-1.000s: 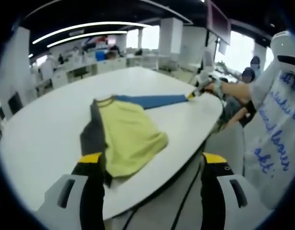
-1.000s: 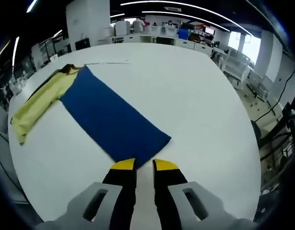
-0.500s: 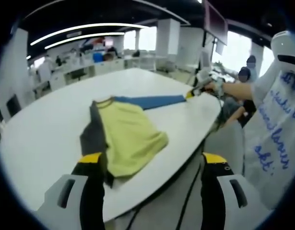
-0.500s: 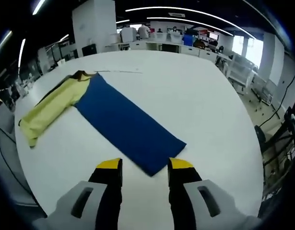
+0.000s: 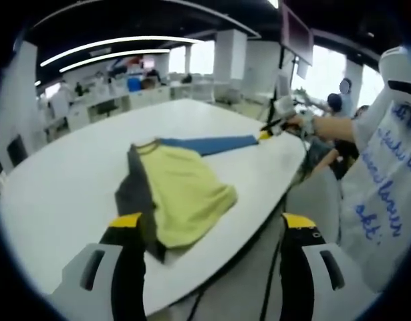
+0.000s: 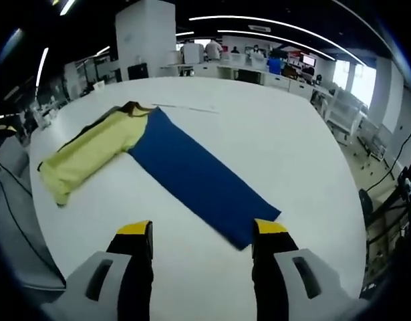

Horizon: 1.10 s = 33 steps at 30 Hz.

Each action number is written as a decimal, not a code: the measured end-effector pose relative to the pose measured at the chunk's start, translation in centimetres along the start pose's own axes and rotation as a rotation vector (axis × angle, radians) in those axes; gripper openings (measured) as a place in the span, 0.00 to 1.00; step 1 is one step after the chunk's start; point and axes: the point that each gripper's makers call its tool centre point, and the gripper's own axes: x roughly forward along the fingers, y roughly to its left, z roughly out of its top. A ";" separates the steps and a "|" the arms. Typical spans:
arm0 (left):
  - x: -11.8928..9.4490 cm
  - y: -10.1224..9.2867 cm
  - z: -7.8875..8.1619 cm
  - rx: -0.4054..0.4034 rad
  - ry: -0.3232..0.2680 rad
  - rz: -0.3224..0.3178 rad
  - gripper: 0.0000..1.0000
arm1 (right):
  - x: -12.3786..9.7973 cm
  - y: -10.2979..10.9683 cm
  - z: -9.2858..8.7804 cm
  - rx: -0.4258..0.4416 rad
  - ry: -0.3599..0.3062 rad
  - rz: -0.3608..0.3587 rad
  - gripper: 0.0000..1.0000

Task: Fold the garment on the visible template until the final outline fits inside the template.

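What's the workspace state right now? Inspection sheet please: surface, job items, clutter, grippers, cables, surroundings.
Surface: white table, round-edged, mostly bare.
Job's things: garment lies flat, unfolded; long blue panel stretched out, yellow part with a dark side near the table edge. Template: a thin line beyond the collar, outline otherwise not made out.
Clutter: nothing seen on the table.
Grippers: left gripper open, empty, off the table edge; right gripper open, empty, just short of the blue end.
Cables: dark cable hanging below the table edge.
Surroundings: open office, desks, ceiling strip lights, people in the background.
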 end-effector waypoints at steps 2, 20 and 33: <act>-0.2 0.2 0.0 0.002 -0.002 -0.003 0.79 | 0.1 0.1 0.4 -0.006 -0.004 0.000 0.66; -1.3 1.7 -0.1 0.027 -0.010 -0.028 0.79 | -1.7 6.0 4.4 -0.122 -0.062 0.067 0.83; -1.9 2.2 -0.2 0.048 0.005 -0.049 0.79 | -2.4 8.7 5.1 -0.167 -0.085 0.081 0.97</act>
